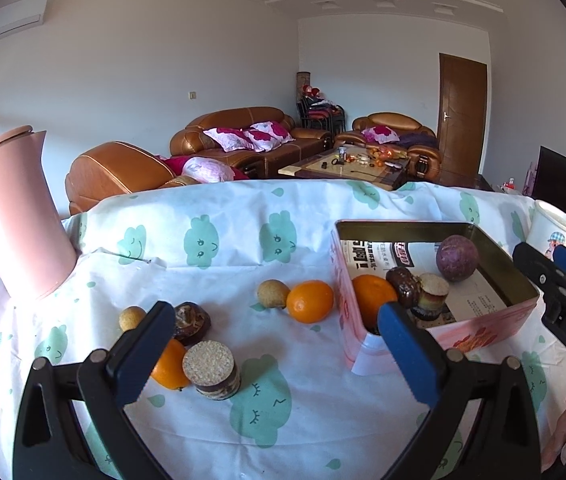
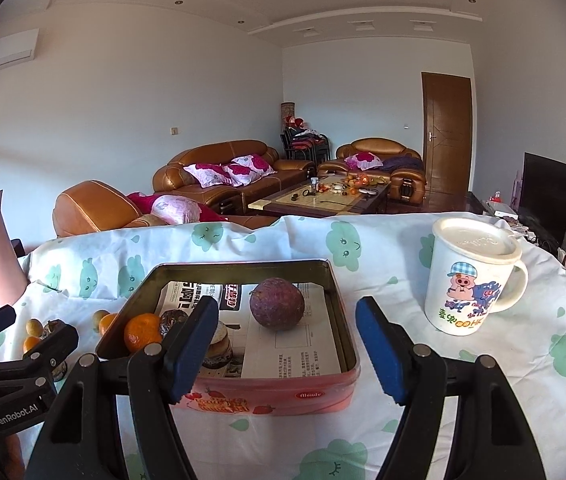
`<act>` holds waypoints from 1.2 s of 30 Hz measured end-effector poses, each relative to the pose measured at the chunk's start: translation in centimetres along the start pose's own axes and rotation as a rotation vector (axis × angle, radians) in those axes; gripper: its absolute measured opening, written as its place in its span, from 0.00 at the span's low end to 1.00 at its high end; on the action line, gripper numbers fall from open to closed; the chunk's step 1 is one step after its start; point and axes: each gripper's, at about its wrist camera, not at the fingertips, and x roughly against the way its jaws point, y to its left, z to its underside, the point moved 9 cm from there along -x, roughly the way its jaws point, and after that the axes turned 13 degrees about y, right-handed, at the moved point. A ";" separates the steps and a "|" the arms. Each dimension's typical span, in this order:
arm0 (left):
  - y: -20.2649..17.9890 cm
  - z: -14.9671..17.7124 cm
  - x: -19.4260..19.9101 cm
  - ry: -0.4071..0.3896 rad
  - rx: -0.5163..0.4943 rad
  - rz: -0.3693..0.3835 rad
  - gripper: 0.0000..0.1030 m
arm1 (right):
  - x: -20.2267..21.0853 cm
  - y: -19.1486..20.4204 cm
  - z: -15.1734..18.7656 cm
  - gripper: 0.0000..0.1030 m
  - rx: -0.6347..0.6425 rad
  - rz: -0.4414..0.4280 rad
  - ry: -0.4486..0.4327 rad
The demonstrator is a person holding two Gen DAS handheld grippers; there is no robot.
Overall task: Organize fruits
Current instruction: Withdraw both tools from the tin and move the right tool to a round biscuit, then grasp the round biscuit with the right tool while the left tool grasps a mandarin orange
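A pink tin box [image 1: 483,326] [image 2: 267,394] lined with newspaper holds a purple passion fruit [image 1: 457,258] [image 2: 277,300], an orange [image 1: 371,294] [image 2: 143,332], a dark dried fruit [image 1: 403,286] and a round layered cake [image 1: 433,294]. On the cloth to its left lie an orange [image 1: 310,301], two longans [image 1: 273,294] [image 1: 131,318], another orange [image 1: 169,366], a dark dried fruit [image 1: 191,322] and a layered cake [image 1: 213,370]. My left gripper [image 1: 271,350] is open and empty above the loose fruit. My right gripper [image 2: 287,344] is open and empty over the box's near wall.
A pink jug [image 1: 15,216] stands at the far left. A white lidded cartoon mug [image 2: 473,276] stands right of the box. The table wears a white cloth with green prints [image 1: 267,400]. Sofas and a coffee table lie beyond the far edge.
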 end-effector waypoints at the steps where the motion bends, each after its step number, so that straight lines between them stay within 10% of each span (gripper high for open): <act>1: 0.2 0.1 0.0 0.004 0.001 0.004 1.00 | 0.1 0.1 0.1 0.70 0.000 0.001 0.002; 14: 8.8 0.1 -0.7 0.055 0.111 -0.076 1.00 | 1.5 5.8 2.6 0.70 0.087 -0.077 0.061; 24: 18.6 0.7 -1.1 0.105 0.286 -0.191 1.00 | 0.1 16.4 5.6 0.70 0.200 -0.335 0.243; 36: 19.4 0.7 -1.2 0.137 0.265 -0.166 0.99 | -5.8 23.3 7.1 0.55 0.214 -0.371 0.458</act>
